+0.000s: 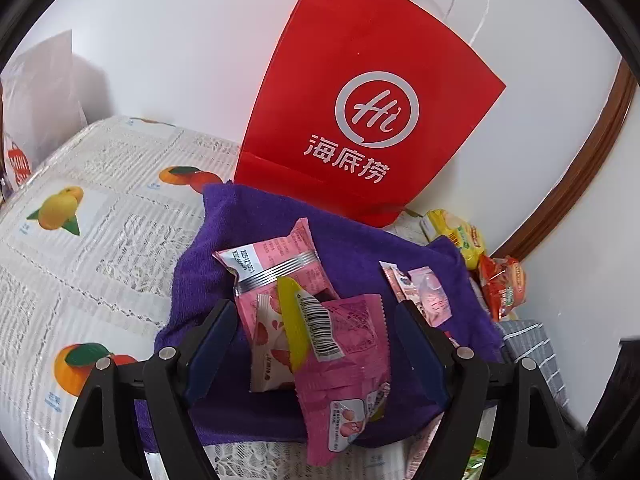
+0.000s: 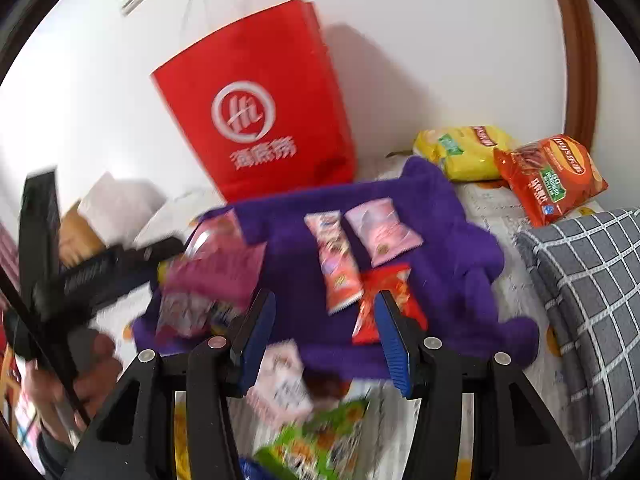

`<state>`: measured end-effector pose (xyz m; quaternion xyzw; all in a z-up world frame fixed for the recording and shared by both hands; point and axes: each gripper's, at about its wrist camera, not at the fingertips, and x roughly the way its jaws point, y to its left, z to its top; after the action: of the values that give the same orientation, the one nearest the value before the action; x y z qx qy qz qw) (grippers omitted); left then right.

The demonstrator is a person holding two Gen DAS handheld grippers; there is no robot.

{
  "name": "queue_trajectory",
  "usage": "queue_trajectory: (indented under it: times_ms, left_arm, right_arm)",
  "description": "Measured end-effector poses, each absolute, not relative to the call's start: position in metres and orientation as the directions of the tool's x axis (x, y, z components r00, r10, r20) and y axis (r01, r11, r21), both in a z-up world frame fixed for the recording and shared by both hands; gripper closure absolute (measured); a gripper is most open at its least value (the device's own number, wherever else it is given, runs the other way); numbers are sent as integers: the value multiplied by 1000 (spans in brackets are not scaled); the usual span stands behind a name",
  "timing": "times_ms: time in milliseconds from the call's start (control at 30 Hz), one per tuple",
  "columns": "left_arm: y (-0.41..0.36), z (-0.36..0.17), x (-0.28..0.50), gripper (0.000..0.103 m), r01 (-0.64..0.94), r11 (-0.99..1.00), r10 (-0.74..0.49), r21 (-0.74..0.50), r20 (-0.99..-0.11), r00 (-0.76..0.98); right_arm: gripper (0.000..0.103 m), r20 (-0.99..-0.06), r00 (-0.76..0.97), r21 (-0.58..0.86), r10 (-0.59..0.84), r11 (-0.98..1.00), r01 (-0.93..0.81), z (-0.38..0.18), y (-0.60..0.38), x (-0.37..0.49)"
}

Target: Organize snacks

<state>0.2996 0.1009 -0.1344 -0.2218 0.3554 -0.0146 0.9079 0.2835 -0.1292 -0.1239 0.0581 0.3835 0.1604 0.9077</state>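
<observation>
A: Tongs first, nearest the lens. The left gripper (image 1: 316,356) stands with its jaws apart over the purple towel (image 1: 352,248); pink snack packets (image 1: 340,344) lie heaped between the blue pads, touching neither.

B: And the right gripper (image 2: 324,336)?

A: Jaws apart too, clamped on nothing. A pink-and-white packet (image 2: 282,384) sits low between its fingers (blurred, so whether it touches is unclear), with a green packet (image 2: 316,440) nearer still. The right finger overlaps a red packet (image 2: 370,312) lying on the towel.

B: Beyond the right tips?

A: Two pink packets side by side on the towel, a long one (image 2: 334,260) and a squarer one (image 2: 382,236). Left of the tips is the same pink heap, with the other tong and a hand (image 2: 80,372) holding it.

B: Farther out?

A: To the right, a checked grey cushion (image 2: 592,300), then an orange chip bag (image 2: 552,176) and a yellow chip bag (image 2: 464,152) near the wall. Farthest, straight ahead, a red paper bag (image 2: 256,120) stands upright behind the towel on the fruit-print tablecloth (image 1: 80,220).
</observation>
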Motion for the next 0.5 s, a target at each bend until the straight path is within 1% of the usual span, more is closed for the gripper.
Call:
queue_trajectory:
  times_ms: [67,167,233,300,367,500]
  left_arm:
    - [101,-134,299,23,-128,896,-196,-424,-638,745]
    - [100,-133,298,23,-122,897,-199,-424,-635,746]
    - [100,-132,297,23,-117,898,-202,-425,-632,748]
    - [100,-131,296,23,-116,895,-206,-432,-628,751]
    - [102,-130,296,23,-118,888,-214,-444,-626,750]
    - [100,-127,293,23,-102,884,-231,-457,-615,754]
  right_arm:
    - [51,-695,641,179,326,942,-285,-125,-119,275]
    - [51,-731,624,72,275,941,-330,-133,-104,263]
    - [51,-742,637,9,208,954,-301,-140,-106,254]
    - [50,-758,620,31,201,961,-274,-148,-116,248]
    - [47,-773,597,87,216,967,-238,-158,-126,244]
    - [46,-783,571,142,248,964,-224,-173,-128,241]
